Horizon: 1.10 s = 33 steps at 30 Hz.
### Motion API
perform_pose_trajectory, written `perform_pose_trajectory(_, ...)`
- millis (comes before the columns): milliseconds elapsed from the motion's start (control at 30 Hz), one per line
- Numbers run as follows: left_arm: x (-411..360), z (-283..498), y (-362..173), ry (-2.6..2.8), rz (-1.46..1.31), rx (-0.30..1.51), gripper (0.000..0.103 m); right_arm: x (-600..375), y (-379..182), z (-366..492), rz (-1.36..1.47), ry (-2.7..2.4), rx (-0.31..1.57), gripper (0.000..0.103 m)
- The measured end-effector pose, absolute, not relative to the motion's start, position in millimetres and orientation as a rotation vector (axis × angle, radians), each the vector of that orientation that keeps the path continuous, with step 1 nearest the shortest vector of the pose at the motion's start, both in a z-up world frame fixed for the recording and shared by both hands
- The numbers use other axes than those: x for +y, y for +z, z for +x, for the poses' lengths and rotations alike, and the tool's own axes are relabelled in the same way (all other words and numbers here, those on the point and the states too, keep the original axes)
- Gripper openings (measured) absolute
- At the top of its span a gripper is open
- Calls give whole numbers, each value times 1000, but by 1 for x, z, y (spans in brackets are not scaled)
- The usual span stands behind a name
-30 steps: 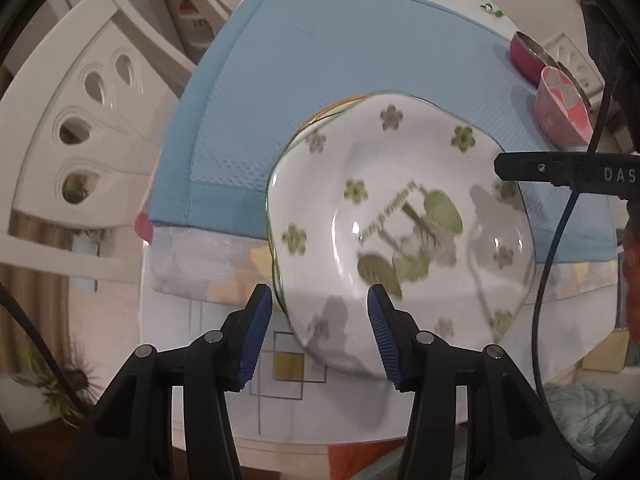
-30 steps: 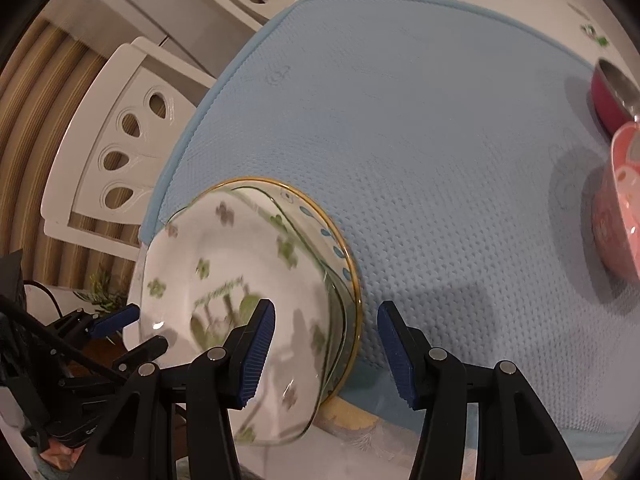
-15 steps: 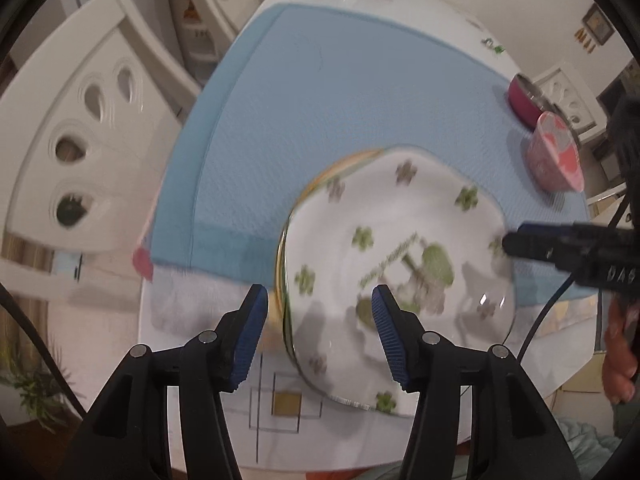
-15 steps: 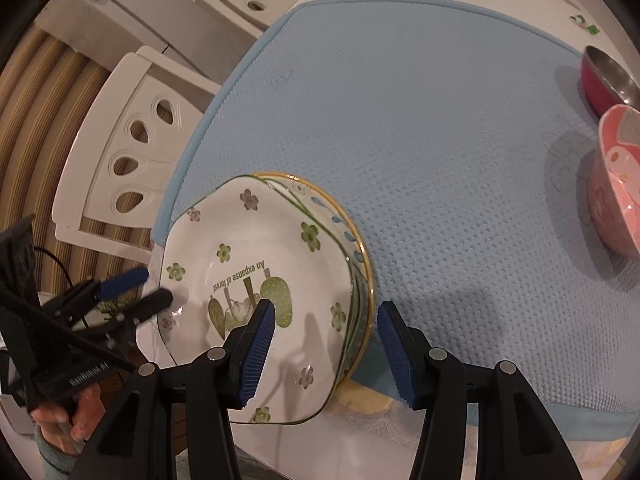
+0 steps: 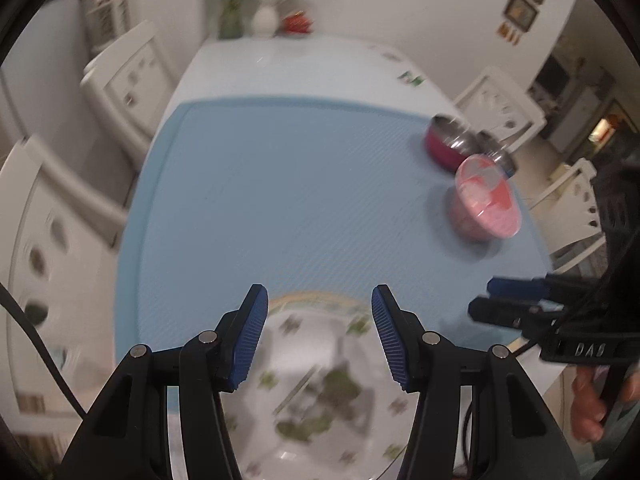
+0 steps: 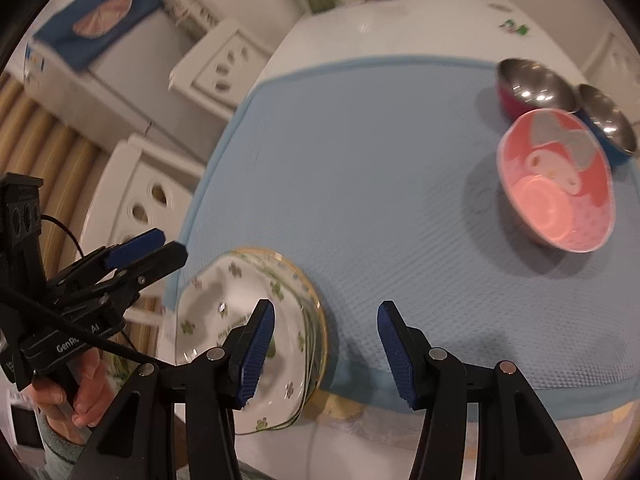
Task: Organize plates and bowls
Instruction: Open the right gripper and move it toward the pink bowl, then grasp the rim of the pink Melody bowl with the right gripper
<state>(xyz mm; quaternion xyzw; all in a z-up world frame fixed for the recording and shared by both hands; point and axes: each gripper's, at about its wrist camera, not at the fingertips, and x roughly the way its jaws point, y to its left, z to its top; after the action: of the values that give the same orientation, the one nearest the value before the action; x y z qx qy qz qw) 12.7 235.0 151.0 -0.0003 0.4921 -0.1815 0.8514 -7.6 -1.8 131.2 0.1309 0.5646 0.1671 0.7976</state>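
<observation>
A white plate with green flowers (image 5: 312, 380) lies on top of a small stack with a gold-rimmed plate, at the near left corner of the blue mat (image 5: 300, 200). My left gripper (image 5: 318, 320) hangs above the stack, open, nothing between its fingers. In the right wrist view the same stack (image 6: 236, 304) sits low and left. My right gripper (image 6: 324, 336) stands open over the mat just right of the stack, also with nothing in it. A pink cartoon bowl (image 6: 556, 196) stands on the mat's right side. Each gripper shows in the other's view: the left gripper (image 6: 136, 252), the right gripper (image 5: 516, 300).
Behind the pink bowl (image 5: 486, 204) stand a red steel bowl (image 6: 528, 88) and a blue steel bowl (image 6: 608, 124). White chairs (image 5: 120, 80) line the table's left side and far right. A vase with flowers (image 5: 264, 20) stands at the table's far end.
Both grippers rose and drew back from the plate stack, so more of the table shows. The flowered plate, tilted a second ago, now lies flat on the stack.
</observation>
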Motion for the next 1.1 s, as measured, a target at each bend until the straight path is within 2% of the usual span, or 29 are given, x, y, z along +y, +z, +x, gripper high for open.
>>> perform_pose_trajectory(533, 133, 56, 199, -639, -44, 920, 52, -132, 181, -24, 498, 36, 1011, 53)
perform_pose_trajectory(567, 124, 57, 201, -650, -48, 919, 54, -144, 184, -23, 506, 18, 997, 53)
perform_pose_trajectory(633, 113, 57, 204, -649, -54, 917, 65, -159, 184, -18, 513, 6, 990, 54)
perform_pose_trajectory(667, 106, 57, 204, -644, -59, 915, 65, -168, 184, -15, 517, 5, 990, 54)
perform_pose_trajectory(933, 57, 65, 179, -576, -97, 992, 65, -211, 164, 15, 460, 43, 1050, 55)
perform_pose_trajectory(1100, 31, 76, 141, -502, -153, 1054, 65, -230, 130, 40, 398, 73, 1128, 55)
